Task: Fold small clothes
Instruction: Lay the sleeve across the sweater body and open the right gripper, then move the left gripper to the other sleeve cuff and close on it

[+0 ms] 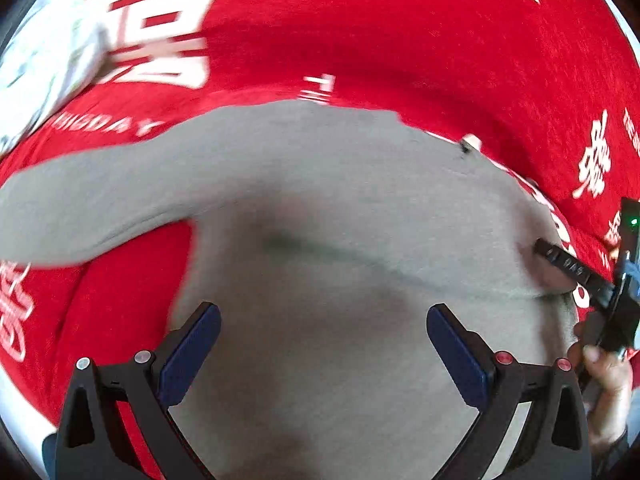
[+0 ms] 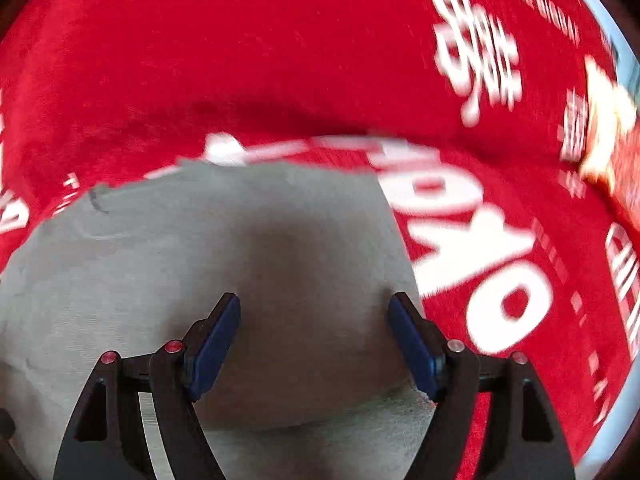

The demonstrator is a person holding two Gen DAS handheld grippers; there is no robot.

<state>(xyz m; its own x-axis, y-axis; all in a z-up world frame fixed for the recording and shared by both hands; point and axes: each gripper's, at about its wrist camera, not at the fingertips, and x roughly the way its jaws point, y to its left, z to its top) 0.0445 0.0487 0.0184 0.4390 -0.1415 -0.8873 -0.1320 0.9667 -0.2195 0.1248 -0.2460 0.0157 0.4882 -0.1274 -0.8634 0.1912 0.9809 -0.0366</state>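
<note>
A small grey long-sleeved garment (image 1: pixel 320 208) lies on a red cloth with white lettering (image 1: pixel 360 32). One sleeve (image 1: pixel 80 208) stretches out to the left. My left gripper (image 1: pixel 324 320) is open just above the garment's body, nothing between its blue pads. The right gripper shows at the right edge of the left wrist view (image 1: pixel 576 272), over the garment's right side. In the right wrist view my right gripper (image 2: pixel 314 308) is open over the grey garment (image 2: pixel 200 248) near its right edge, holding nothing.
The red cloth (image 2: pixel 280 40) covers the surface all around the garment. A pale crumpled item (image 1: pixel 44 60) lies at the far left. A yellowish object (image 2: pixel 608 128) sits at the far right. A hand (image 1: pixel 604 380) holds the right gripper.
</note>
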